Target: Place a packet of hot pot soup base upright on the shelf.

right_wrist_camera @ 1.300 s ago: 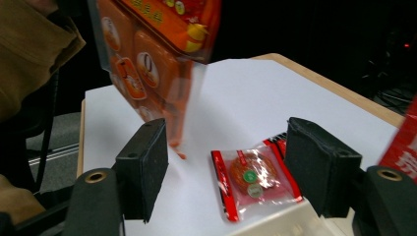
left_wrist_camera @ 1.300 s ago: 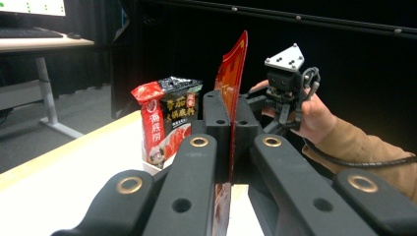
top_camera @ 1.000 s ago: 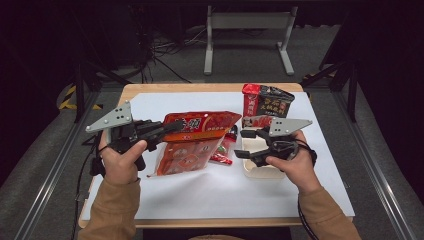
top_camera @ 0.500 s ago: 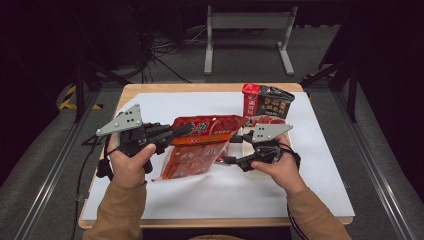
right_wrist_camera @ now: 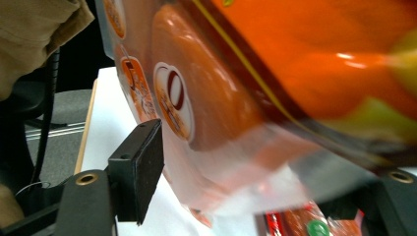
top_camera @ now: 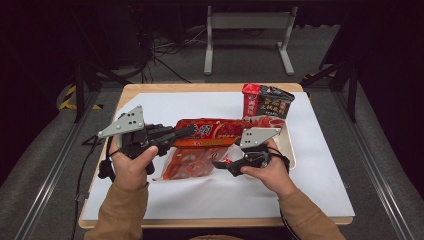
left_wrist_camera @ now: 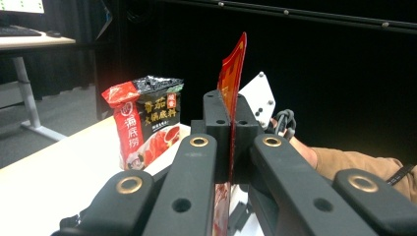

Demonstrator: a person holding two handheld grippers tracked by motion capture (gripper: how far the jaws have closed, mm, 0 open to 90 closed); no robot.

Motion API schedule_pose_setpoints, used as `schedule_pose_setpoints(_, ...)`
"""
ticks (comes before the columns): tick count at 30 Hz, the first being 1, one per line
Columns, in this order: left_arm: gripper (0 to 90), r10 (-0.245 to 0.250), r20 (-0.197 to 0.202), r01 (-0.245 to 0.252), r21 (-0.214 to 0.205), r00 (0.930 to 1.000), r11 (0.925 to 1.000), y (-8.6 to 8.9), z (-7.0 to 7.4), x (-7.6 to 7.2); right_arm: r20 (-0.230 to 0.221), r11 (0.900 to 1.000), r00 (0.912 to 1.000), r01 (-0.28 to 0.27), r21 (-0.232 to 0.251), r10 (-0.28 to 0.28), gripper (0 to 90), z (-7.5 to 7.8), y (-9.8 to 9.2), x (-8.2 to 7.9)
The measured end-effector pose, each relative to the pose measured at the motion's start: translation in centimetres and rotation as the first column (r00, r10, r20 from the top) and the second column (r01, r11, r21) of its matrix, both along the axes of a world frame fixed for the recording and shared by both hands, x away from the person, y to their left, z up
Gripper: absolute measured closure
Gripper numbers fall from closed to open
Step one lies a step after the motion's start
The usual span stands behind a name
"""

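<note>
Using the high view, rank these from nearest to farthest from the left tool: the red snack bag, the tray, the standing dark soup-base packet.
1. The red snack bag: clamped in the left tool, at its tip.
2. The tray: to the right, past the bag, beside the right hand.
3. The standing dark soup-base packet: upright at the table's far right, behind the tray.

Left gripper point(top_camera: 187, 132) clamped shut, held level — right gripper point(top_camera: 222, 165) (jaws just widening) points left, lower.
</note>
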State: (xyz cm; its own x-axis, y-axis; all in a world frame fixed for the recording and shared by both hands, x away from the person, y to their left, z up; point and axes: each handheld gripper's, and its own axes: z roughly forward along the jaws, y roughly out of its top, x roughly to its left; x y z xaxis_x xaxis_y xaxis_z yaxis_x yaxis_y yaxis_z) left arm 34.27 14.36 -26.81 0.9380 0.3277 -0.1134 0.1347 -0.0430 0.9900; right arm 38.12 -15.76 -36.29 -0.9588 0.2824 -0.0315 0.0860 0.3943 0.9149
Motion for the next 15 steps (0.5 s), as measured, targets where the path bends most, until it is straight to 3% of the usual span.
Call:
schedule_pose_setpoints(11, 90.0, -0.028, 0.014, 0.028, -0.016, 0.9995, 0.9995, -0.01, 0.09, -0.24, -0.038, 0.9984, 0.9981, -0.046, 0.034, 0.048, 25.5, -0.73, 0.82, 0.32)
schedule_pose_setpoints(15, 90.0, -0.024, 0.020, 0.024, -0.020, 0.9995, 0.9995, 0.09, 0.05, -0.20, -0.046, 0.9978, 0.9974, -0.055, 0.037, 0.056, 29.6, -0.73, 0.76, 0.26)
